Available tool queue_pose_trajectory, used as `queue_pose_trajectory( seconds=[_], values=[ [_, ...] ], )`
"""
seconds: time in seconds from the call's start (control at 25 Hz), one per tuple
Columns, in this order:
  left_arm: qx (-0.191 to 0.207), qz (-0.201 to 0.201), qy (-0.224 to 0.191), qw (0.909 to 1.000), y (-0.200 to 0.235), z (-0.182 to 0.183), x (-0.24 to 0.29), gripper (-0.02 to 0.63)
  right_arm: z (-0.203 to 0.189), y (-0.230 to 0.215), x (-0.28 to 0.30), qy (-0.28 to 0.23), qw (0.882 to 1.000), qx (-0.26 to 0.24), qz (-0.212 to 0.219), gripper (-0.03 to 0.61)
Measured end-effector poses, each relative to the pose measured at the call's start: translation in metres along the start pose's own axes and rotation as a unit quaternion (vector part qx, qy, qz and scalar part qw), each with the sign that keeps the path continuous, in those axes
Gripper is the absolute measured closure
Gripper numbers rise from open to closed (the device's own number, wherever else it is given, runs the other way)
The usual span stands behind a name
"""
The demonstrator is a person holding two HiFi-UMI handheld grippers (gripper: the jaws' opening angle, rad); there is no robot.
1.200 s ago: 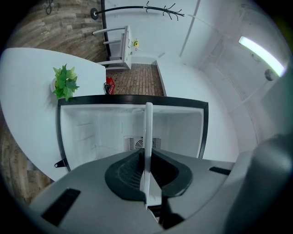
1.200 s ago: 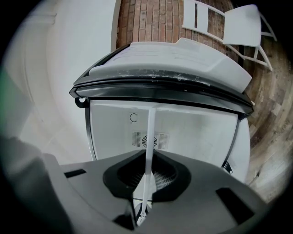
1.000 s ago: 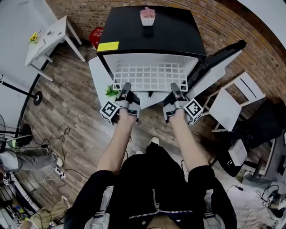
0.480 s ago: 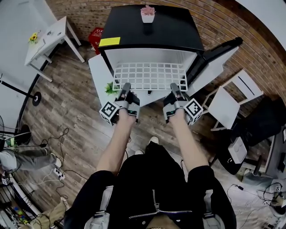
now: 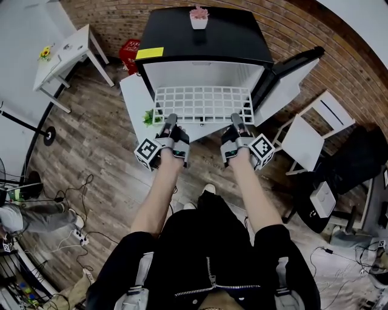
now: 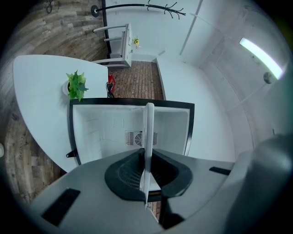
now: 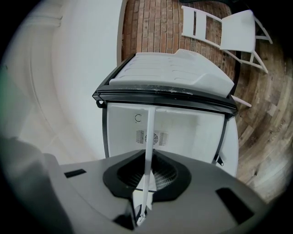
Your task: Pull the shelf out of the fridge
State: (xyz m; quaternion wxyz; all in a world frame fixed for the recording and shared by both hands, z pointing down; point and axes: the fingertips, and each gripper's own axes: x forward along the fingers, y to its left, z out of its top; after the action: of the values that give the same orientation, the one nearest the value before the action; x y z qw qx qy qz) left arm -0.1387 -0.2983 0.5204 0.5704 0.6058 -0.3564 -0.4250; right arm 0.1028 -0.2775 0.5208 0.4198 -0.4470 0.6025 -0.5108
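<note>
The white wire shelf [image 5: 203, 104] sticks level out of the open black fridge [image 5: 206, 36], most of its grid in front of the cabinet. My left gripper [image 5: 170, 119] is shut on the shelf's front edge near its left corner. My right gripper [image 5: 237, 118] is shut on the same edge near the right corner. In the left gripper view the shelf [image 6: 149, 132] shows edge-on as a thin white bar pinched between the jaws, with the empty white fridge interior [image 6: 105, 128] behind. The right gripper view shows the shelf [image 7: 149, 141] the same way.
The fridge door [image 5: 285, 85] stands open to the right. A small potted flower [image 5: 199, 18] sits on the fridge top. A white table [image 5: 134, 100] with a green plant [image 5: 150, 118] stands left of the fridge, and a white folding chair [image 5: 315, 130] to the right. Cables lie on the floor behind.
The shelf has come a little further out of the fridge, with both grippers still clamped on its front edge.
</note>
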Motion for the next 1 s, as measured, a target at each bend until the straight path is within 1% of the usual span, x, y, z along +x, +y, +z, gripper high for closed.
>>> queue_pose_trajectory(
  seconds=[0.36, 0.48, 0.6, 0.76, 1.0],
  values=[
    [-0.004, 0.003, 0.005, 1.0000, -0.002, -0.002, -0.006, 0.577, -0.003, 0.003, -0.007, 0.002, 1.000, -0.004, 0.000, 0.548],
    [0.007, 0.002, 0.013, 0.9999, 0.000, -0.008, -0.025, 0.577, -0.011, -0.001, -0.028, 0.001, 1.000, -0.002, 0.001, 0.548],
    [0.010, -0.004, 0.019, 0.9998, -0.002, -0.012, -0.040, 0.577, -0.018, -0.002, -0.044, 0.001, 1.000, -0.007, 0.008, 0.546],
    [0.008, -0.010, 0.021, 0.9997, -0.005, -0.015, -0.053, 0.577, -0.023, -0.002, -0.054, -0.004, 1.000, -0.004, 0.013, 0.551],
    [0.013, -0.015, 0.019, 0.9996, -0.006, -0.016, -0.071, 0.577, -0.032, -0.004, -0.067, 0.003, 1.000, -0.006, 0.019, 0.551]
  ],
)
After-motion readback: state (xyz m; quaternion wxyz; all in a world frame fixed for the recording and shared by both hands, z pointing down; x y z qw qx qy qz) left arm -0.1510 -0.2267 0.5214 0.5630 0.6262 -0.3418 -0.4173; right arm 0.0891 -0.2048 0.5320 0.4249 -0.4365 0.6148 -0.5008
